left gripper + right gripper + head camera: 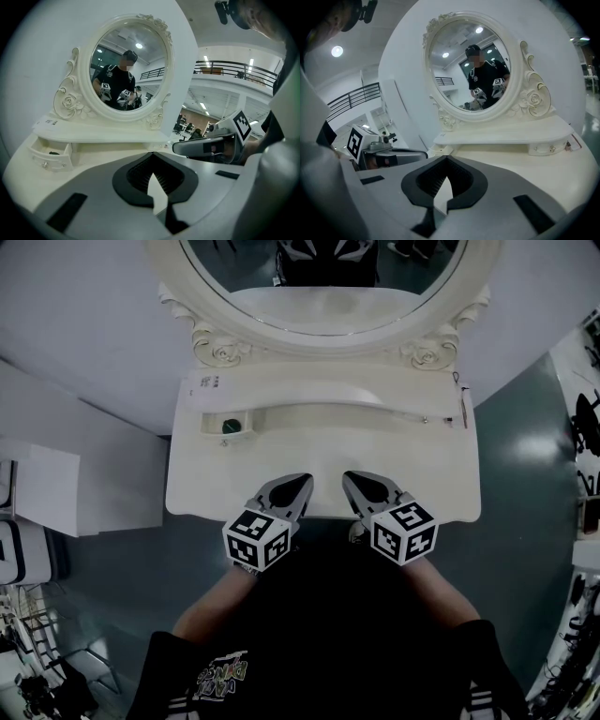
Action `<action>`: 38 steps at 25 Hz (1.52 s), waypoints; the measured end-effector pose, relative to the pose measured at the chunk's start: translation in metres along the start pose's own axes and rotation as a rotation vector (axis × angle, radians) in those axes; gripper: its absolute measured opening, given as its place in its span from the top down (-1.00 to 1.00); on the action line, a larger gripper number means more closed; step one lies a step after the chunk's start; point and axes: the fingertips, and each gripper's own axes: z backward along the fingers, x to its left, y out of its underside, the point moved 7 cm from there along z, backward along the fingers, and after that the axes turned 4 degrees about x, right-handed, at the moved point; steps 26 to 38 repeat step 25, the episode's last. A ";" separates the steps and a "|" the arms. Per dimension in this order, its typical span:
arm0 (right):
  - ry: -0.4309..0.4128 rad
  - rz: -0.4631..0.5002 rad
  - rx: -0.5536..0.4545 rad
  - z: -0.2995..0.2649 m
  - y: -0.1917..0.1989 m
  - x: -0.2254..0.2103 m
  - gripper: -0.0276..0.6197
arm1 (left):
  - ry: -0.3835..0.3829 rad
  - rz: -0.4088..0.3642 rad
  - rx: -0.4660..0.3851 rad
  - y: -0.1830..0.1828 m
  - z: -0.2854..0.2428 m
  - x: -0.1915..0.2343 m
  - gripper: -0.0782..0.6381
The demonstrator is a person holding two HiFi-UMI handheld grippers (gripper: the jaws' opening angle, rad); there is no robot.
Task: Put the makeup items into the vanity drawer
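Observation:
A white vanity [412,479] with an oval mirror [323,282] stands in front of me. Its small left drawer [228,422] is pulled open, and a dark green item [228,426] lies inside; the same drawer [50,155] shows in the left gripper view. The small right drawer [547,149] is closed. My left gripper [304,481] and right gripper [349,478] hover side by side over the tabletop's front edge. Both are shut with nothing between the jaws, as the left gripper [152,154] and right gripper [446,158] show in their own views. No other makeup item is visible on the tabletop.
A paper label [208,385] lies on the vanity's upper shelf at the left. A tag [463,407] hangs by the right drawer. A white cabinet [56,488] stands on the floor to the left. Cluttered gear [586,446] lines the right edge.

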 end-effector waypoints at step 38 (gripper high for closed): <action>-0.001 -0.005 0.015 -0.008 -0.003 -0.006 0.82 | 0.010 0.012 0.019 -0.001 -0.009 0.008 0.78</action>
